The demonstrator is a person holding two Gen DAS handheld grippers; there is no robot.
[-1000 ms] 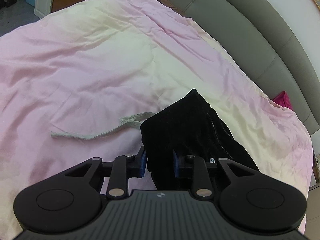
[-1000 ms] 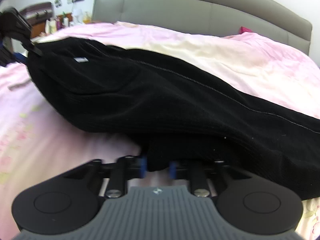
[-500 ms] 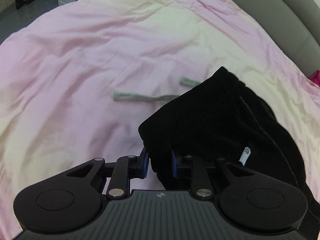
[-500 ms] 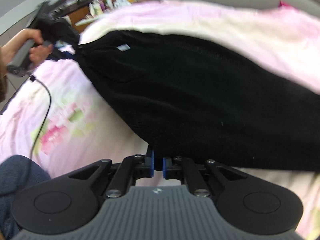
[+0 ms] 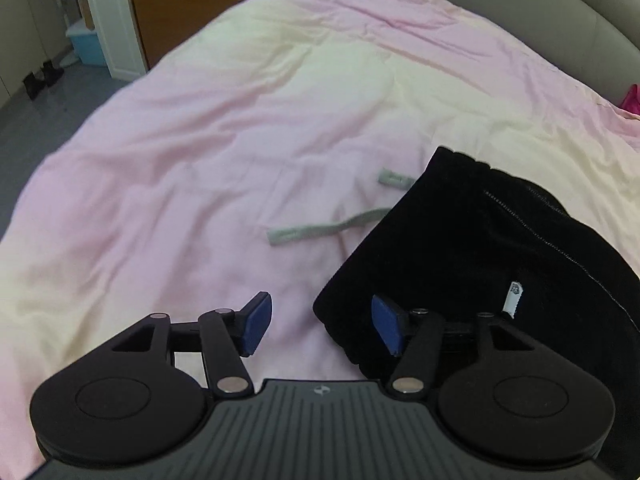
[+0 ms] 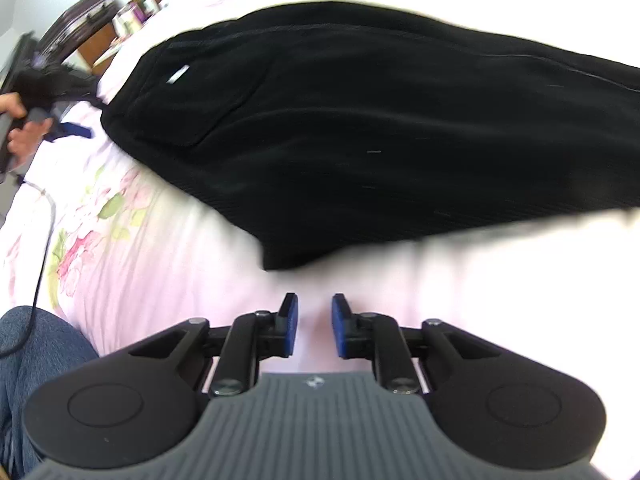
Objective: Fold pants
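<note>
The black pants (image 5: 492, 248) lie on the pink quilt (image 5: 240, 128), waistband end toward my left gripper, with a small white label (image 5: 514, 298). A grey drawstring (image 5: 320, 230) trails out to their left. My left gripper (image 5: 322, 324) is open; the pants' corner lies between its pads, against the right pad (image 5: 386, 326). In the right wrist view the pants (image 6: 380, 132) stretch across the bed. My right gripper (image 6: 314, 322) is open and empty, just short of the pants' near edge. The left gripper and hand show there too, at the far left (image 6: 24, 120).
A grey padded headboard (image 5: 540, 4) runs along the far side of the bed. A wooden and white cabinet (image 5: 132, 20) and a blue bin (image 5: 86, 46) stand past the bed's left edge. A jeans-clad knee (image 6: 36, 352) is at the near left.
Both grippers have opened and let go of the pants. The pants now lie flat on the quilt. The right gripper has drawn back from their edge.
</note>
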